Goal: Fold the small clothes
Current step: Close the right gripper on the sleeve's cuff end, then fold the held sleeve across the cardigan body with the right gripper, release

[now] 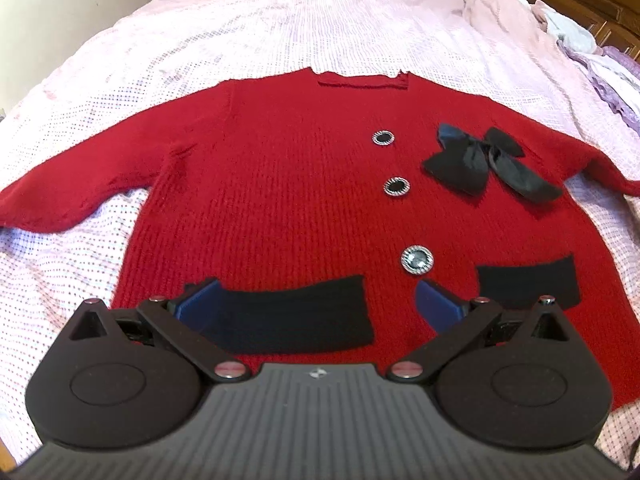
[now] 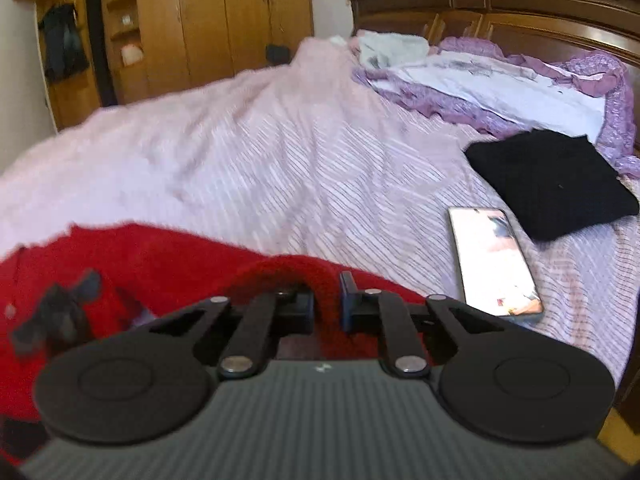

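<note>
A small red knit cardigan (image 1: 288, 184) lies flat on the pink bedspread (image 1: 280, 28), with three round buttons, a black bow (image 1: 480, 160) and two black pockets. In the left wrist view my left gripper (image 1: 316, 304) hovers open over the hem, its blue pads on either side of the left pocket (image 1: 288, 320) and nothing between them. In the right wrist view my right gripper (image 2: 326, 302) is shut on a raised fold of the red cardigan's sleeve (image 2: 296, 272), which arches up between the blue pads.
A phone (image 2: 494, 260) with a lit screen lies on the bedspread right of the right gripper. A folded black garment (image 2: 552, 184) sits beyond it. Purple and white bedding (image 2: 500, 84) is piled by the wooden headboard (image 2: 500, 4). Wardrobes (image 2: 224, 20) stand behind.
</note>
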